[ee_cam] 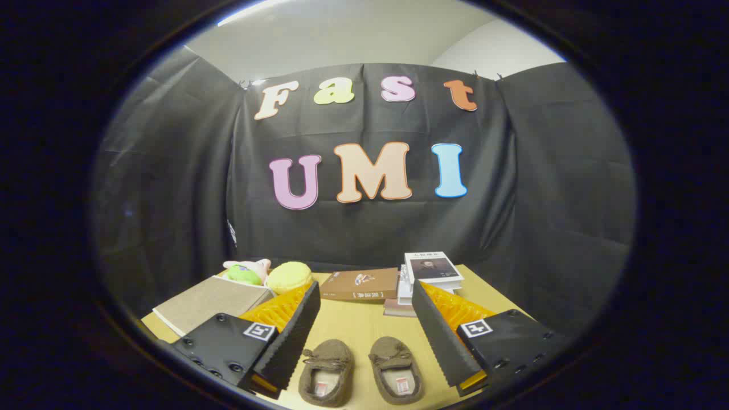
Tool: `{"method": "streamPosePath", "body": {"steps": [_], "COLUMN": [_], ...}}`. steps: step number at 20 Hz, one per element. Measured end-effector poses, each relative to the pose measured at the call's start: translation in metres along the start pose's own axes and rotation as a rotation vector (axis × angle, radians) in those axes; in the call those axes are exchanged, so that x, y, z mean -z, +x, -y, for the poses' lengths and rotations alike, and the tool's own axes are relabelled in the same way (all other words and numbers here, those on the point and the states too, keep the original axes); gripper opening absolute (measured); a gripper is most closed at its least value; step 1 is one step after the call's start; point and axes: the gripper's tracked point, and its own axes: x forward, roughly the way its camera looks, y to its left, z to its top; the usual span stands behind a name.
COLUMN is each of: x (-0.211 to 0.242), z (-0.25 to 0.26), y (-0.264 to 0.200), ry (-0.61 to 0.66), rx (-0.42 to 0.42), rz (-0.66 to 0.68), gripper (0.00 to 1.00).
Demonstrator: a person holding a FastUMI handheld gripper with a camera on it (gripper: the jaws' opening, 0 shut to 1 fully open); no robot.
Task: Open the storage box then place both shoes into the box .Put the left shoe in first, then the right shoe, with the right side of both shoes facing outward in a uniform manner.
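The tool is nearest, its two fingers spread wide with nothing between the pads, held above the wooden desk. Taking the pair of shoes as the landmark: the left-hand brown slipper and the right-hand brown slipper lie side by side on the desk in the gap between the fingers, just ahead of them, toes pointing away toward the booth wall, openings up, neither touched by a finger. Left of the shoes and farther back, behind the left finger, a flat grey-beige storage box rests on the desk with its lid closed. Beyond the box sit a small green and pink plush toy and, just beside it, a round yellow plush. Straight beyond the shoes, toward the wall, a brown book lies flat. To the right of that book, beyond the shoes and behind the right finger, a short stack of books stands, topped by one with a white cover bearing a dark picture.
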Motion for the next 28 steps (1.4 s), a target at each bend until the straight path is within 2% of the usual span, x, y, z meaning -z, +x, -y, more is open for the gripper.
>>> {"method": "streamPosePath", "body": {"steps": [9,17,22,28], "x": [0.01,0.009,0.025,0.059], "z": [0.004,-0.008,-0.04,-0.075], "y": [-0.012,-0.019,-0.017,-0.024], "ry": [-0.008,0.054,0.264,0.648], "rx": [0.003,-0.023,-0.12,-0.18], "rz": [-0.015,-0.012,-0.064,-0.111], "gripper": [1.0,1.0,1.0,0.99]}}
